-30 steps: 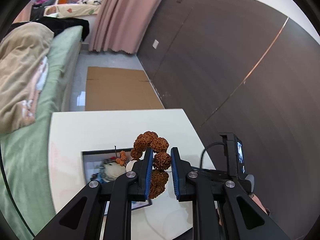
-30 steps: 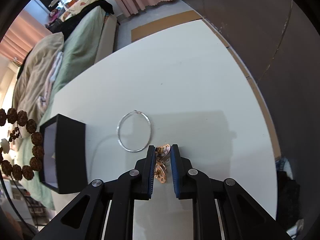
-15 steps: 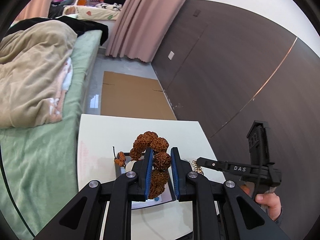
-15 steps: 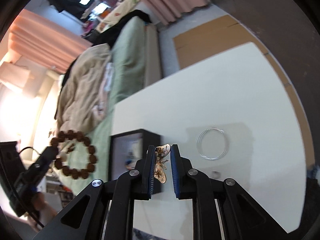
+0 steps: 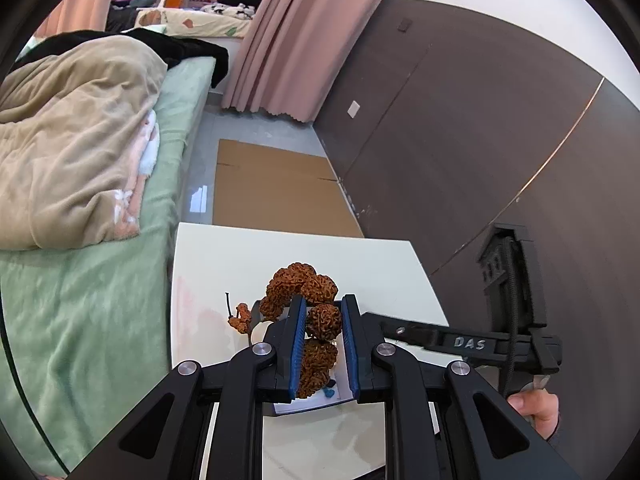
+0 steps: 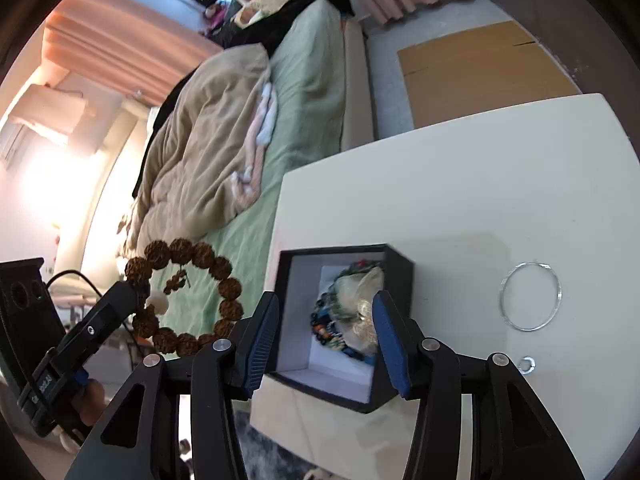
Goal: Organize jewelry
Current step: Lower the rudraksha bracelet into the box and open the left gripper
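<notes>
The left gripper point(image 5: 322, 332) pinches a brown knobbly bead bracelet point(image 6: 182, 298) beside the table point(image 6: 500, 184), while the right gripper point(image 6: 326, 326), jaws opening and empty, hangs above the black box point(image 6: 396, 270).

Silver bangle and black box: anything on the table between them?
No. In the right wrist view the table is bare between the black box and the silver bangle; a small ring lies nearer, below the bangle.

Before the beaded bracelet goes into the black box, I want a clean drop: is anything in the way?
Yes: the right gripper hangs open directly over the black box, while the left gripper holds the beaded bracelet beside the table.
</notes>
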`<control>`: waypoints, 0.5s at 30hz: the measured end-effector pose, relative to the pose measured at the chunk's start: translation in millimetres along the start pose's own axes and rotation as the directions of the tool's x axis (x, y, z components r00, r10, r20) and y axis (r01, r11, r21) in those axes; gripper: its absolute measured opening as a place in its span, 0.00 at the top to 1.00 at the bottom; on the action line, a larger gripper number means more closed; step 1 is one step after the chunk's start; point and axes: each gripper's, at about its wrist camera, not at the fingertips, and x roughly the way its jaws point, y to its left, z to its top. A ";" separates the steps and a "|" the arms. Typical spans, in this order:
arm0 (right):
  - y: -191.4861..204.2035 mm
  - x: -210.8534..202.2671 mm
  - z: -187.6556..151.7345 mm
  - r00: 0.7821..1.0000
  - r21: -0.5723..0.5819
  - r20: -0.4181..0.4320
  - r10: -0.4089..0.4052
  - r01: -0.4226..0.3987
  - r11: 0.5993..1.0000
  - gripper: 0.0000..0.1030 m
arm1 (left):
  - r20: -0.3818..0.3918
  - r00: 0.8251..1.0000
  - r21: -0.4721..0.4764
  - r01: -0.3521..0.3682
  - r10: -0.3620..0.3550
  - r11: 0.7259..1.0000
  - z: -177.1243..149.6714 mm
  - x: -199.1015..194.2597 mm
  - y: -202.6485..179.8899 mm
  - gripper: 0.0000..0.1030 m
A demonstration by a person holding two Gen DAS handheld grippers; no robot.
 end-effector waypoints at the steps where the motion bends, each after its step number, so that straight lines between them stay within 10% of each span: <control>1: -4.2 -4.1 -1.1 1.000 0.008 0.010 -0.001 0.001 1.000 0.51 | -0.006 1.000 0.001 0.001 -0.001 1.000 -0.5 2.2 -1.1 0.82; 15: -54.6 -94.2 -5.5 0.979 0.129 0.198 -0.040 0.015 0.992 0.48 | -0.087 0.995 0.037 0.048 -0.045 0.998 -7.1 40.7 -34.1 0.82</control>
